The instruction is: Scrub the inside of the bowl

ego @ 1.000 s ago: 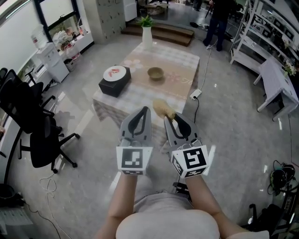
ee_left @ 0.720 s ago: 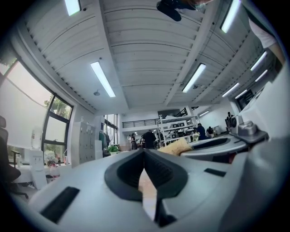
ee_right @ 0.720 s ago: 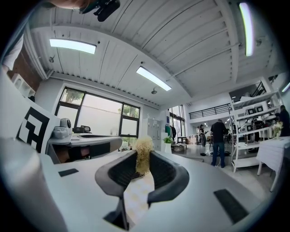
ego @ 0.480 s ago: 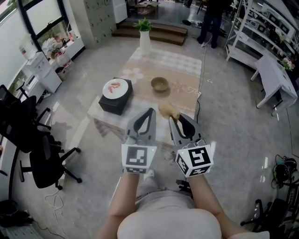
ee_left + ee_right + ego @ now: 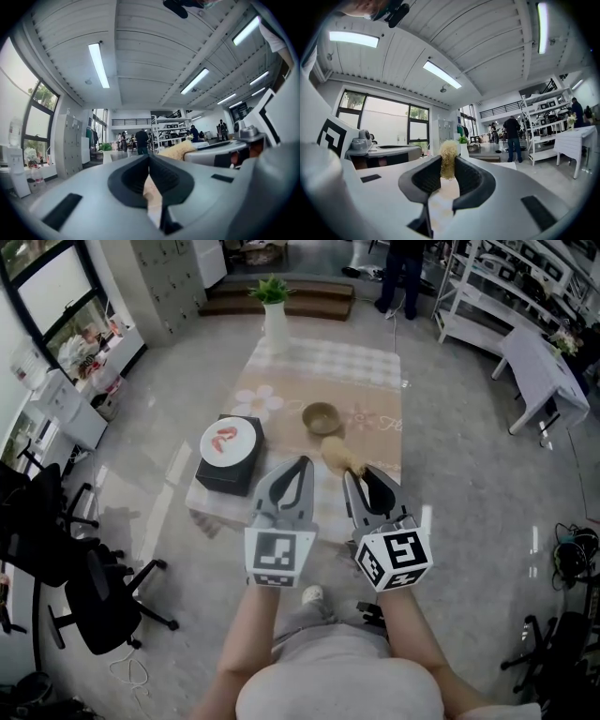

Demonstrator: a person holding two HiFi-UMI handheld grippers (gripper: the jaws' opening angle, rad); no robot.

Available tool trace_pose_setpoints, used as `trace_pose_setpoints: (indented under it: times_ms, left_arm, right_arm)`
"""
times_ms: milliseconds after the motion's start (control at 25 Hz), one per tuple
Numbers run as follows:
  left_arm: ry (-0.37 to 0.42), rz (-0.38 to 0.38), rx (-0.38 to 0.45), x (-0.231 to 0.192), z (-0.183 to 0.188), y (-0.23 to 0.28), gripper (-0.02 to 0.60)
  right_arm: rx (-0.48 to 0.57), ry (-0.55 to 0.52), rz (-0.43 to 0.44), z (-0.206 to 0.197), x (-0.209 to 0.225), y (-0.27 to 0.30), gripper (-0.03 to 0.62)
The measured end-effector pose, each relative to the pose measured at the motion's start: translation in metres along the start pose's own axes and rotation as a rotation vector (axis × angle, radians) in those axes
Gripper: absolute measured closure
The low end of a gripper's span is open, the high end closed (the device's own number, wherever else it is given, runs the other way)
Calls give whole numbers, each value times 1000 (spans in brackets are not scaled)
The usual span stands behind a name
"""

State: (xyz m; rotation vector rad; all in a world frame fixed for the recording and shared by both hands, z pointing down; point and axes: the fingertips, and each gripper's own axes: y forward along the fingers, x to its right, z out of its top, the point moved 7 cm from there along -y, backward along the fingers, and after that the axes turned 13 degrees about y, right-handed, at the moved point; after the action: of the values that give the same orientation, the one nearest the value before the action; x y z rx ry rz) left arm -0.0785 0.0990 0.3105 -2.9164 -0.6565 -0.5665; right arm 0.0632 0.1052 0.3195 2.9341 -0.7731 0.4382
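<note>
The right claw (image 5: 353,474) pinches the tan scrubber (image 5: 334,455), seemingly readied for the bowl (image 5: 321,416) on the surface (image 5: 375,371) at upper centre, while the left claw (image 5: 300,465) is closed on nothing, likely free to steady it.

the table (image 5: 373,373) is met at its near edge, where the left gripper (image 5: 299,465) and the right gripper (image 5: 352,476) are held side by side. its near left corner is taken up by a black box (image 5: 220,472), just ahead and left of the left gripper. a strip of bare cloth is left between that box and the bowl (image 5: 321,416), and more to the bowl's right, up to the table's edge. bare cloth is also seen between the bowl and the scrubber (image 5: 335,454) clamped in the right gripper. the far end is occupied by a vase (image 5: 275,326).
</note>
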Motion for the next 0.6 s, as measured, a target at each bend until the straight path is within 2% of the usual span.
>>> trace_pose_setpoints:
  times_ms: [280,600]
  left_arm:
    - [-39,-36,-9,-7,-14,26,569]
    - [-44,-66,-75,-8,-33,70,569]
  right_arm:
    - [-31,21,-28,-5,15,21,517]
    - [-59,19,-11,-2,48,54,517]
